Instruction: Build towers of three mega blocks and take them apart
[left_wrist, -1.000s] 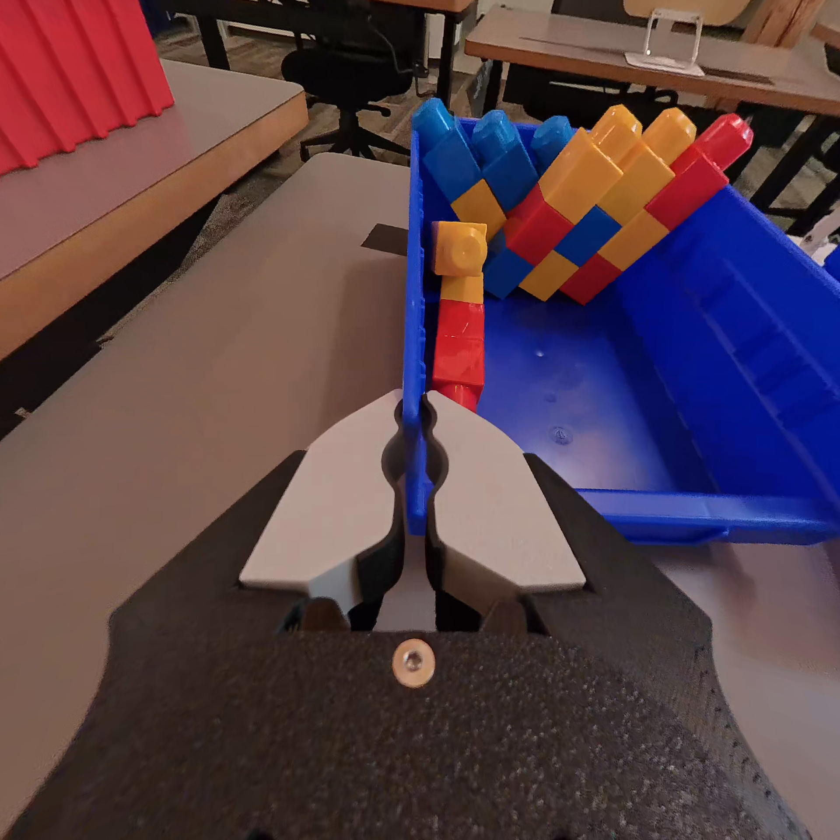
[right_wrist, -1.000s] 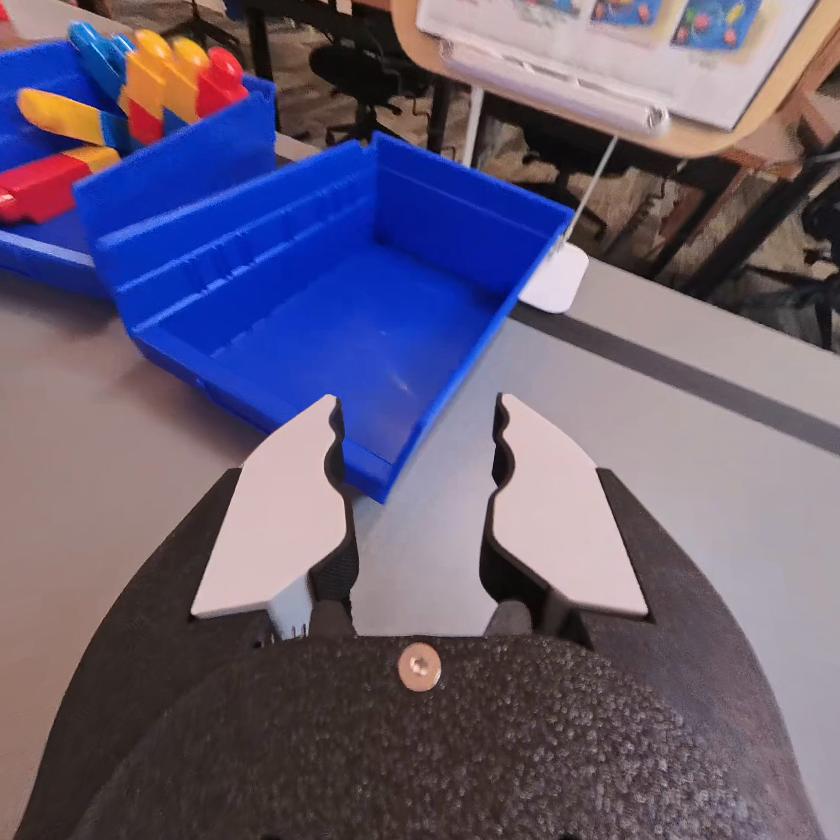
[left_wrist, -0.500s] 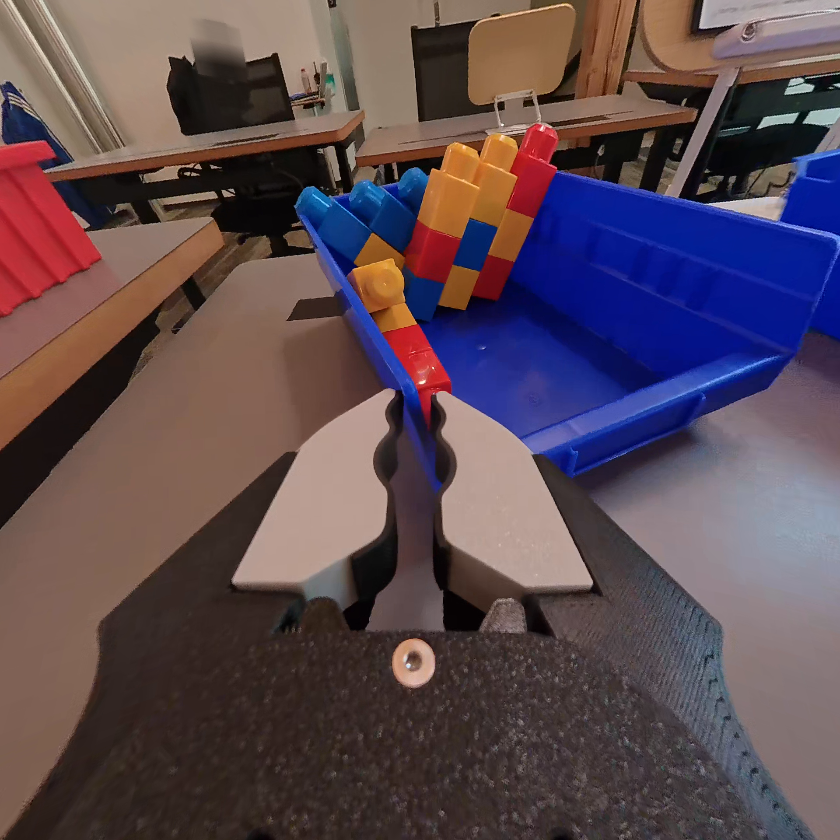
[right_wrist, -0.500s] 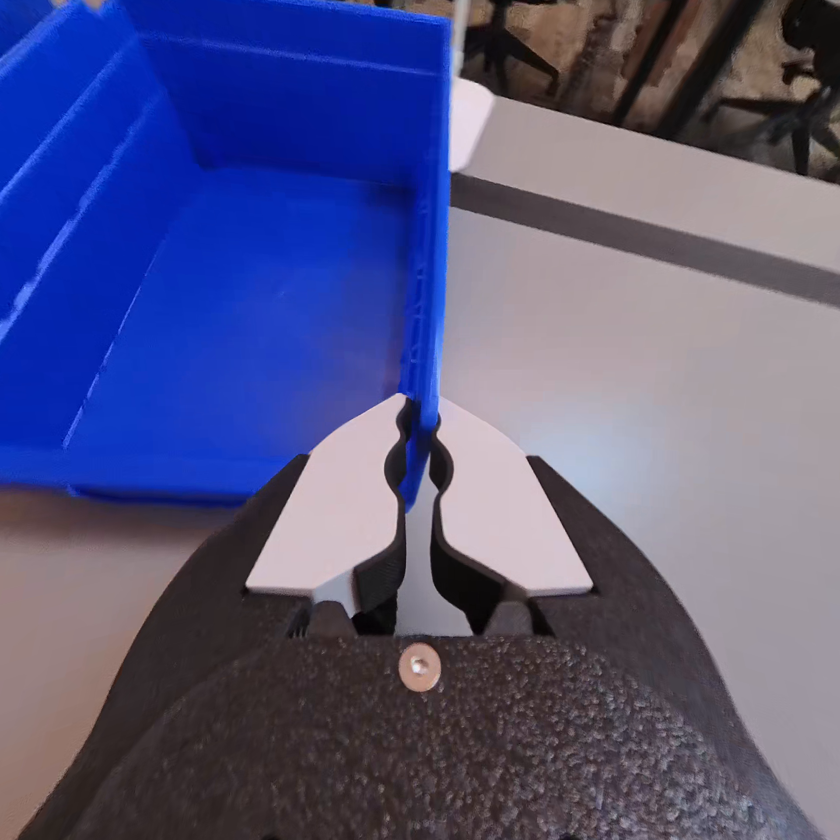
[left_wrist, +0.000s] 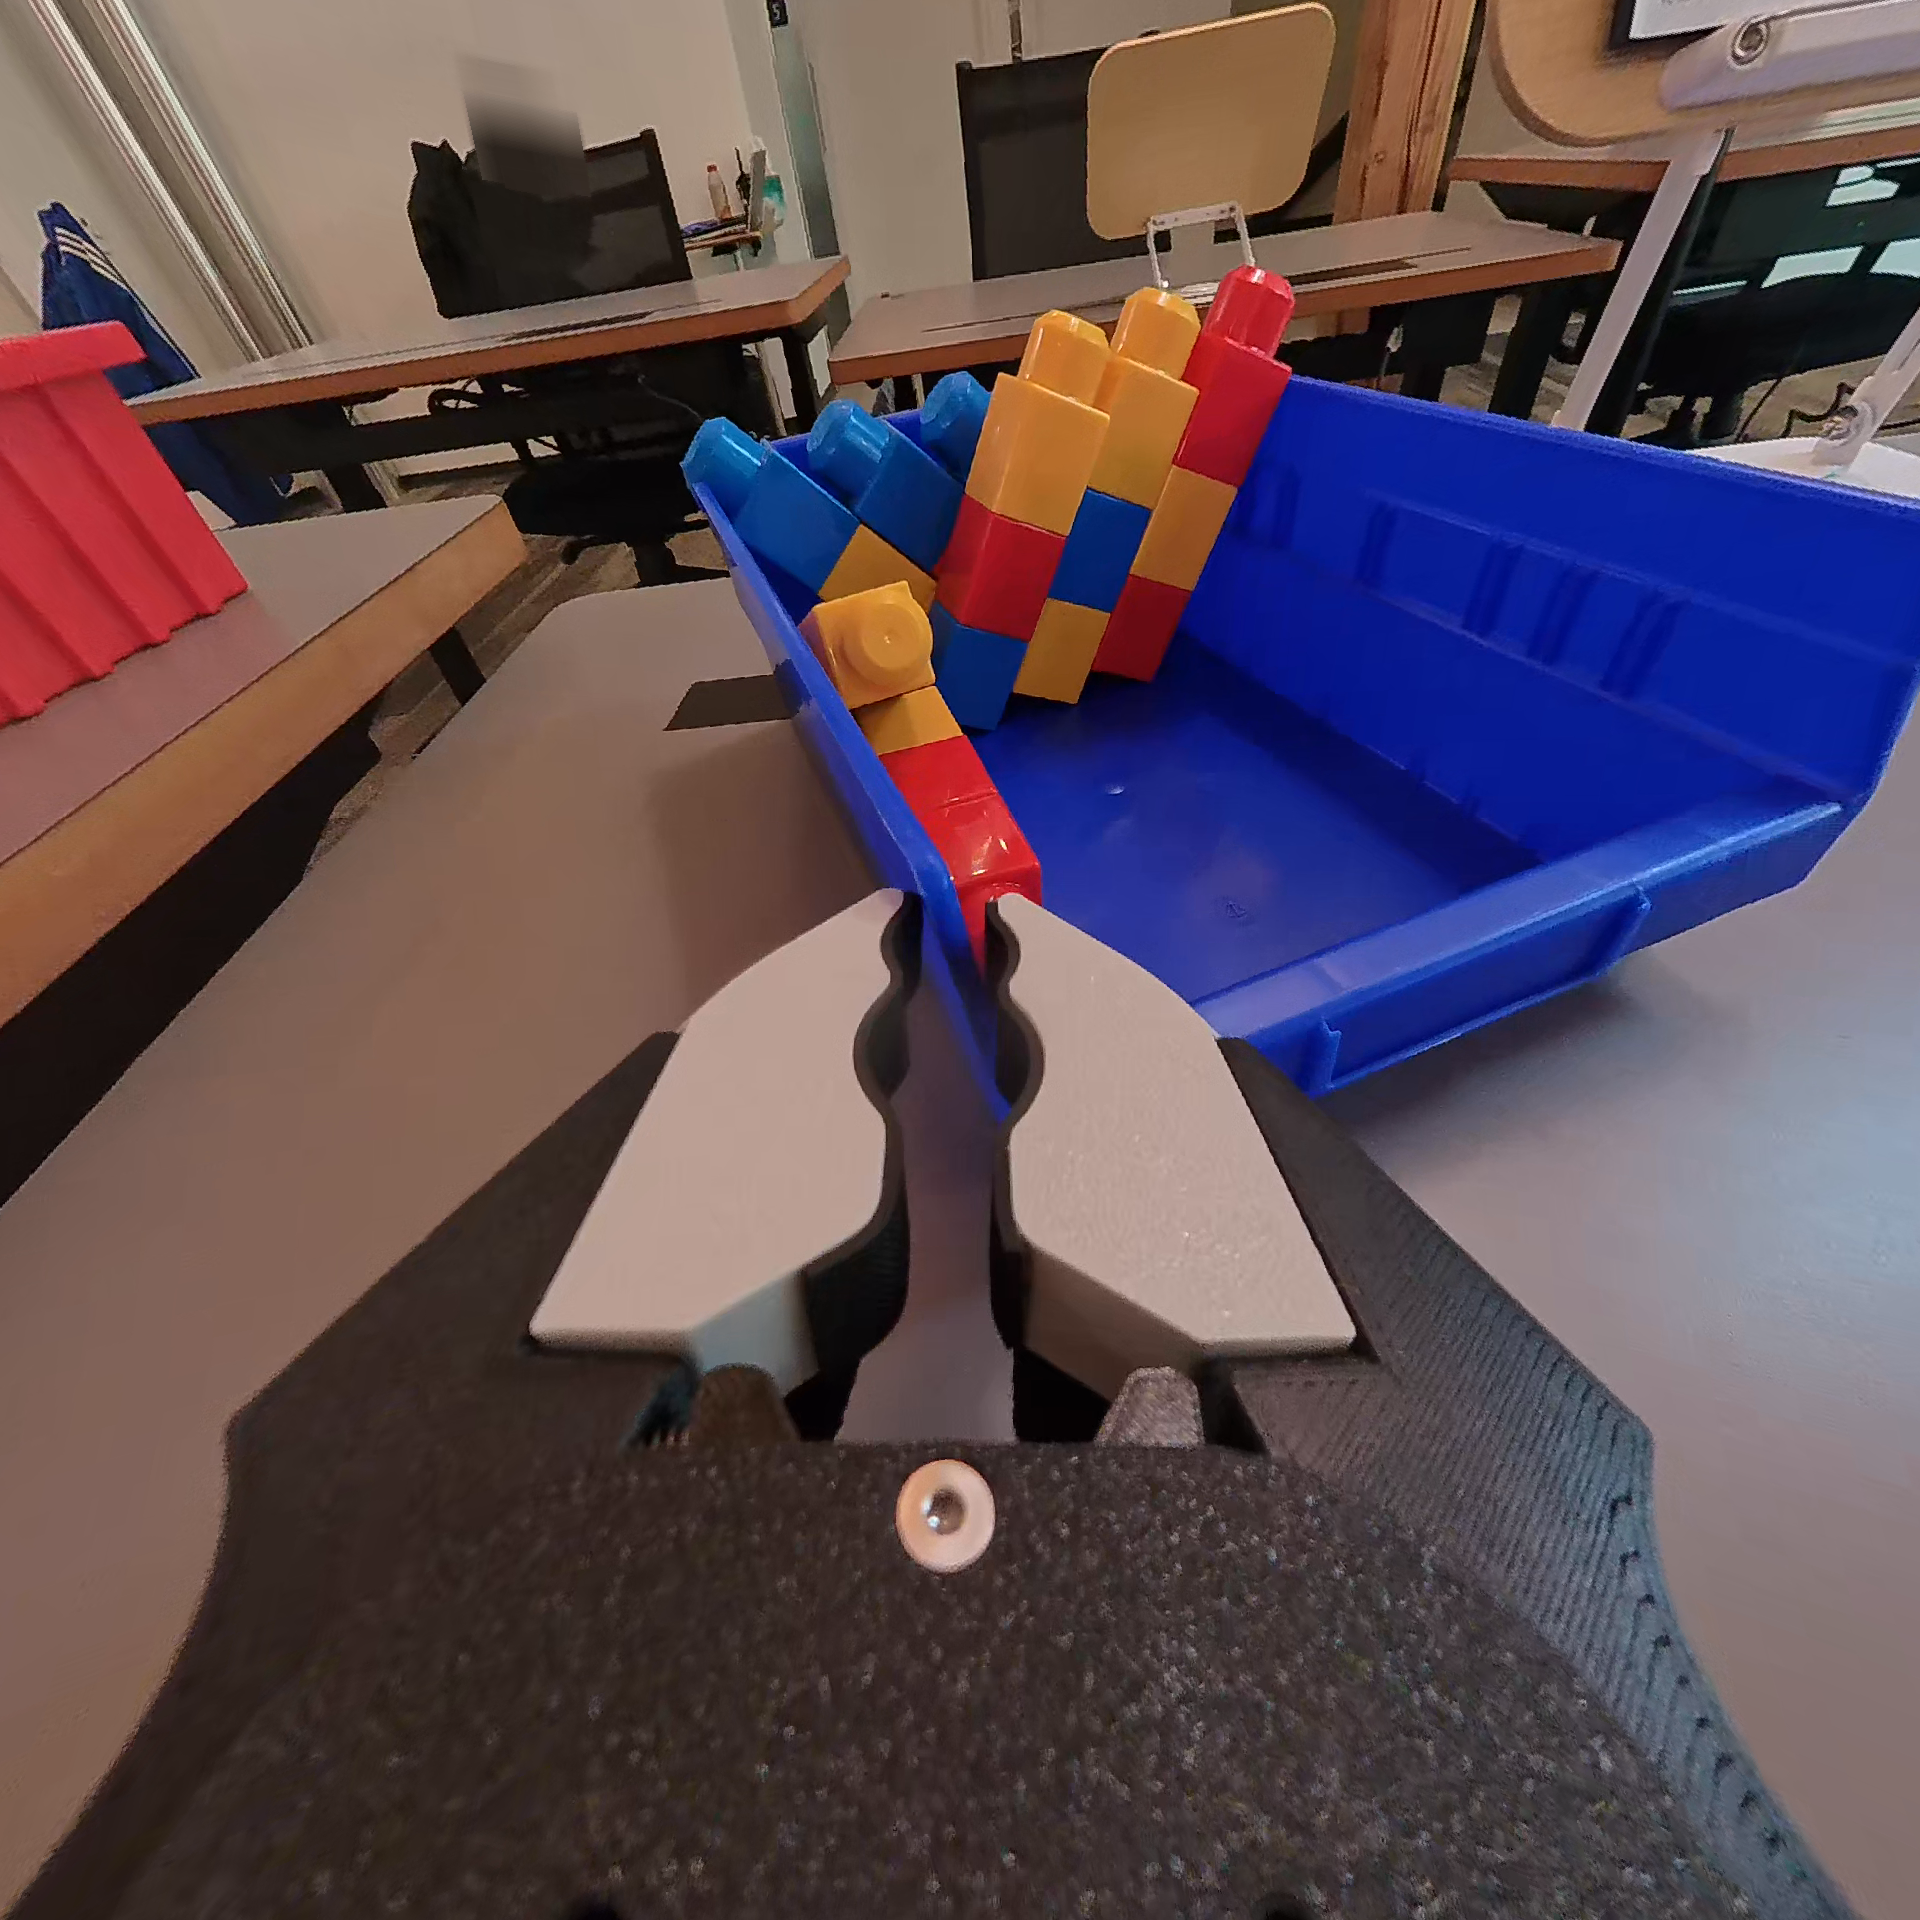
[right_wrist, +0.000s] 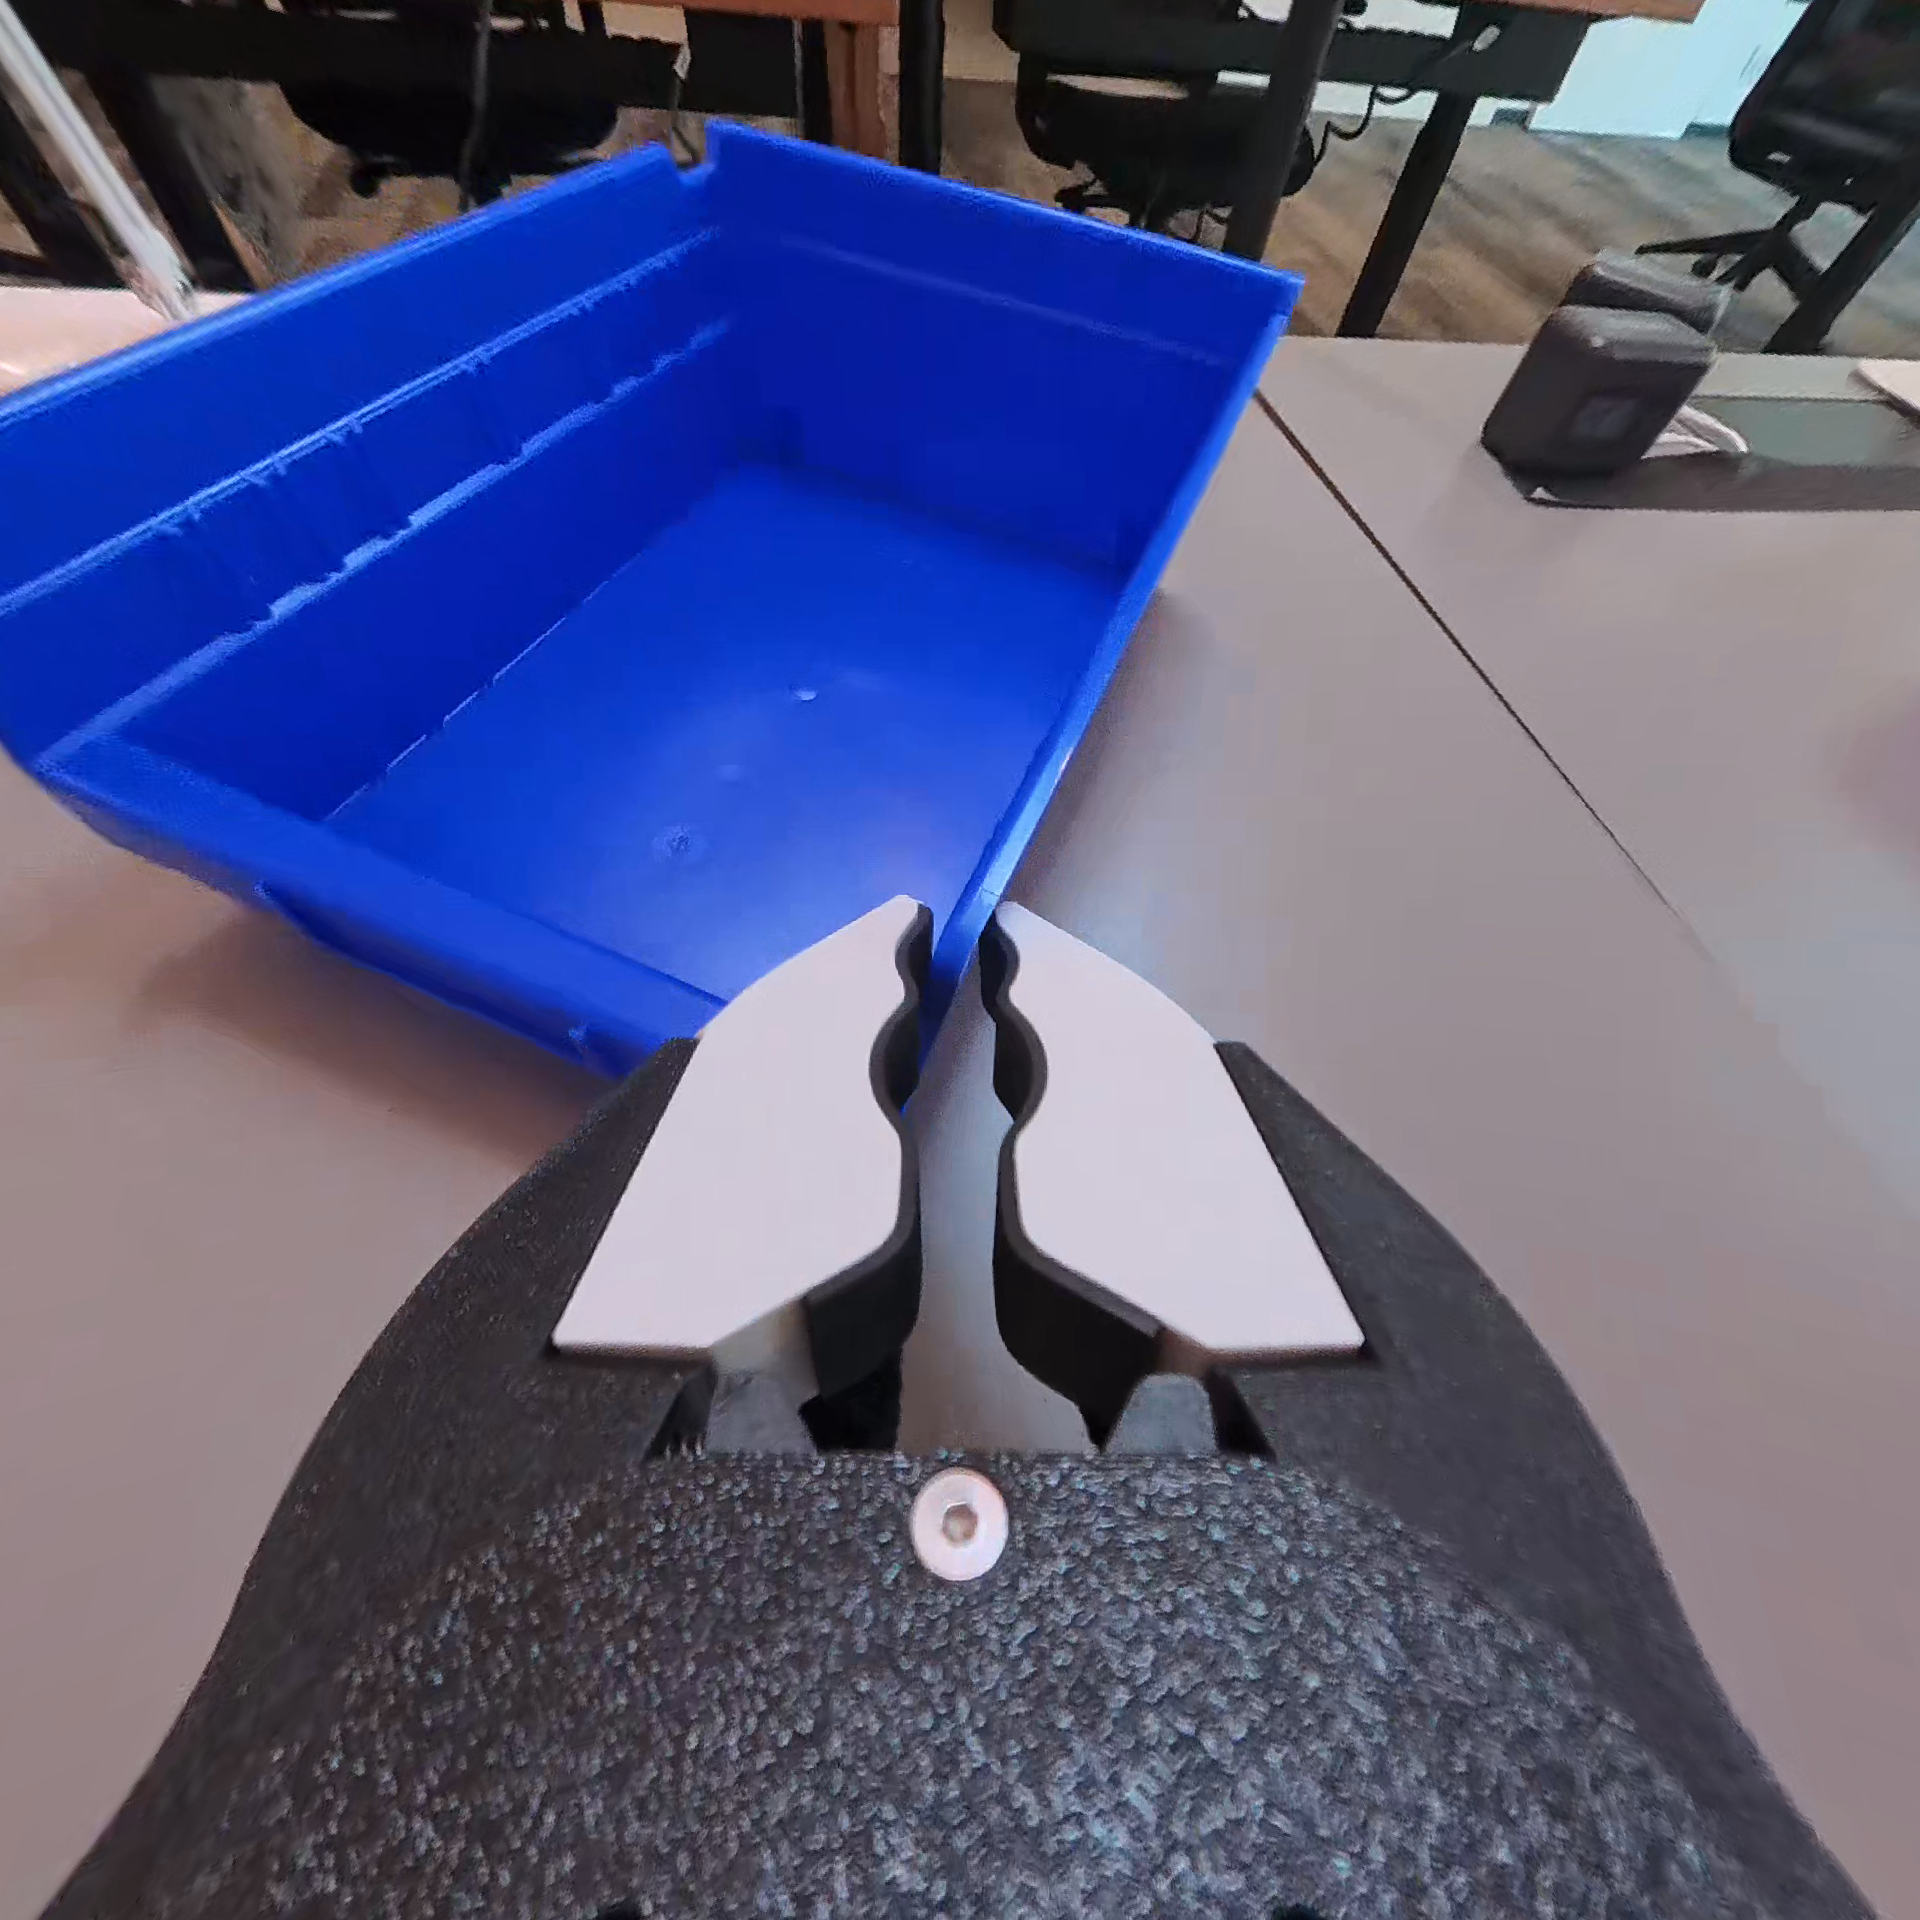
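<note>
A blue bin holds several mega block towers. Blue, yellow and red towers lean against its far end. One yellow-and-red tower lies along its left wall. My left gripper is shut on that left wall near the front corner, with the lying tower's red end just past my fingertips. In the right wrist view a second blue bin is empty. My right gripper is shut on its right wall near the front corner.
Both bins rest on a grey table. A red ribbed bin stands on a neighbouring table at the left. Two small black boxes sit at the far right of the right wrist view. Desks and chairs stand behind.
My right gripper was open beside the empty bin and has shut on its right wall, and that bin has turned. My left gripper kept its hold while the bin with blocks swung round.
</note>
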